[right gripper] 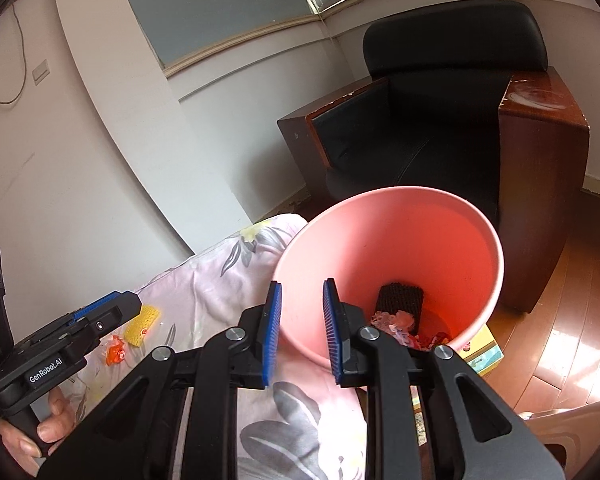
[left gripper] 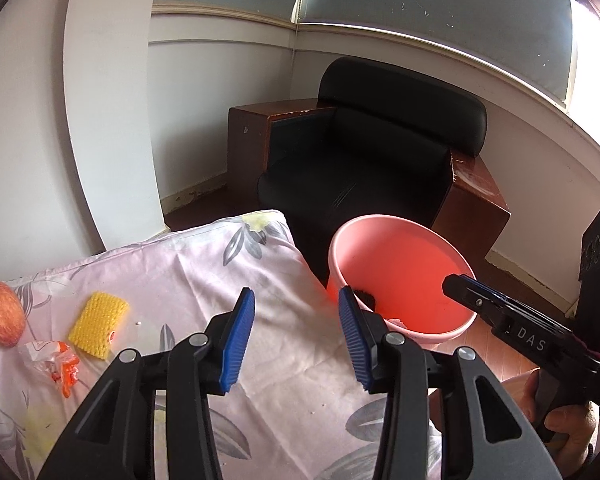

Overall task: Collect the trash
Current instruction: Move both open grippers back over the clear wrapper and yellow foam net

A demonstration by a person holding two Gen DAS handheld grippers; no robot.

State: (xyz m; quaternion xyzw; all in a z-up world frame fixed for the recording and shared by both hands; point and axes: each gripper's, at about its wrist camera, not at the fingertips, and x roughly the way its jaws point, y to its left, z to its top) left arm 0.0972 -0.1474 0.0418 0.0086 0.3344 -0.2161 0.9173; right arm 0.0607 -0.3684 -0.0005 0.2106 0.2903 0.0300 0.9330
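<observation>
Left wrist view: left gripper (left gripper: 296, 334) jaws apart, nothing between them, above the floral sheet (left gripper: 188, 280). Right gripper (right gripper: 300, 330) jaws part-way apart with the near rim of the pink bin (right gripper: 380, 248) between them; whether the pads press on the rim, cannot tell. Bin already holds a dark foam net (right gripper: 400, 300) and crumpled wrappers (right gripper: 396, 322). Left on the sheet: yellow foam net (left gripper: 98, 322), orange wrapper (left gripper: 58, 364), and an apple (left gripper: 2, 314) that may not be trash. Judged step: between 2 pickups. Next: left gripper crosses to the yellow net, closes, carries it to the bin.
</observation>
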